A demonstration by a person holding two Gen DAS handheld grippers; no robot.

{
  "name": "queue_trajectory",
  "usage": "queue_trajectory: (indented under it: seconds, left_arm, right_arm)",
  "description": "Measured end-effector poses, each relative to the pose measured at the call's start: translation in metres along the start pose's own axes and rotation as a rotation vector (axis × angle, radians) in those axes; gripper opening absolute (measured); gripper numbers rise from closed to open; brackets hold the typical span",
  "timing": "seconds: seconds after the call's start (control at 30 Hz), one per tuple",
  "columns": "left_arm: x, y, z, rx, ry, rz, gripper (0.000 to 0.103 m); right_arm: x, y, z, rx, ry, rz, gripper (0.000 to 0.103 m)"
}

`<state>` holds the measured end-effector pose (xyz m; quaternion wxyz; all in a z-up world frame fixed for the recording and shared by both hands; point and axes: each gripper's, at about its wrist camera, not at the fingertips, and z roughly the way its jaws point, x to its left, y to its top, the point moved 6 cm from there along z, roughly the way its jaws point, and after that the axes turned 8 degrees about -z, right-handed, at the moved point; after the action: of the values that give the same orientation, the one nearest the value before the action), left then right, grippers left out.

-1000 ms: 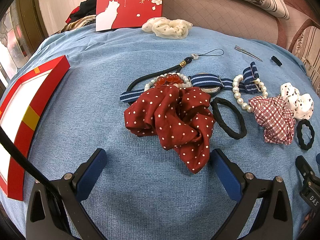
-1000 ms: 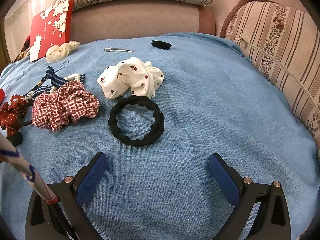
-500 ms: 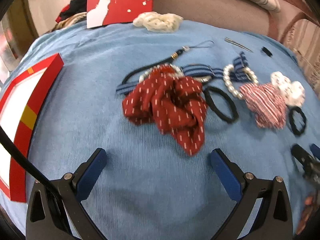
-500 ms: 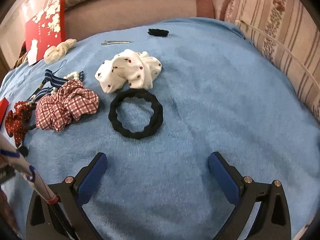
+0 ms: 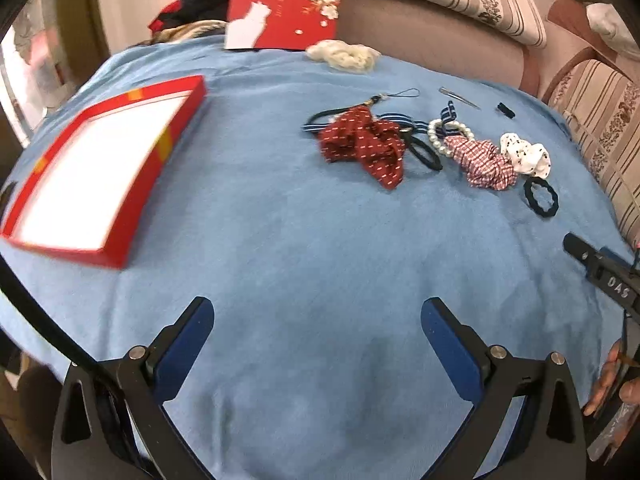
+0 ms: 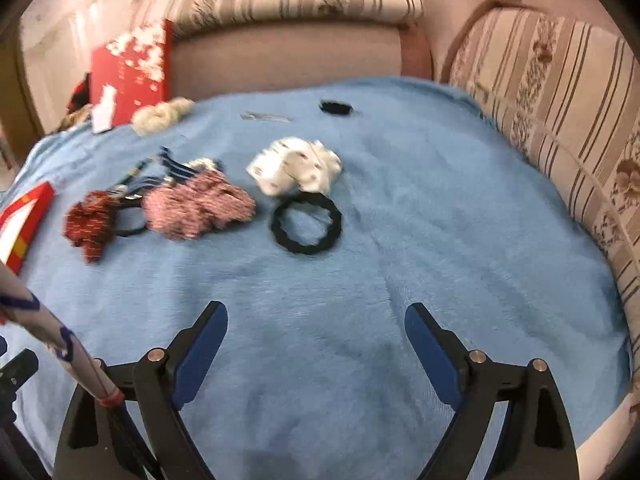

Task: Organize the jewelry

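Note:
Hair accessories lie in a row on the blue cloth (image 5: 300,240): a red dotted scrunchie (image 5: 366,146) (image 6: 92,222), a pearl bracelet (image 5: 436,140), a red plaid scrunchie (image 5: 486,162) (image 6: 198,208), a white dotted scrunchie (image 5: 526,154) (image 6: 296,170) and a black wavy hair tie (image 5: 541,197) (image 6: 306,225). An open red box with a white inside (image 5: 100,168) sits at the left. My left gripper (image 5: 316,320) is open and empty, well short of the items. My right gripper (image 6: 316,326) is open and empty, short of the black tie.
A red floral lid (image 5: 284,4) leans at the back beside a cream scrunchie (image 5: 344,54). A metal hair clip (image 5: 458,97) and a small black clip (image 5: 505,110) lie at the far side. Striped sofa cushions (image 6: 560,100) border the cloth on the right.
Both grippers have pulled back and risen from the items, which now look smaller and farther. The red box has come further into the left wrist view. Nothing was grasped.

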<state>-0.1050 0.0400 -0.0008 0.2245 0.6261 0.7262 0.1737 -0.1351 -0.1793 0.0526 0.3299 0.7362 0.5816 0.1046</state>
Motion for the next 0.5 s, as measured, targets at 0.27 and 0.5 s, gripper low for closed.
queue_trajectory:
  seconds: [0.27,0.5]
  left_arm:
    - [0.024,-0.026,-0.045,-0.102,0.017,-0.001,0.103]
    - [0.035,-0.023,-0.06,-0.106,0.043,-0.015,0.073]
  right_arm:
    - [0.04,0.006,-0.03,-0.038,0.055,-0.048,0.093]
    - [0.052,0.008,-0.069,-0.12,0.033,-0.05,0.093]
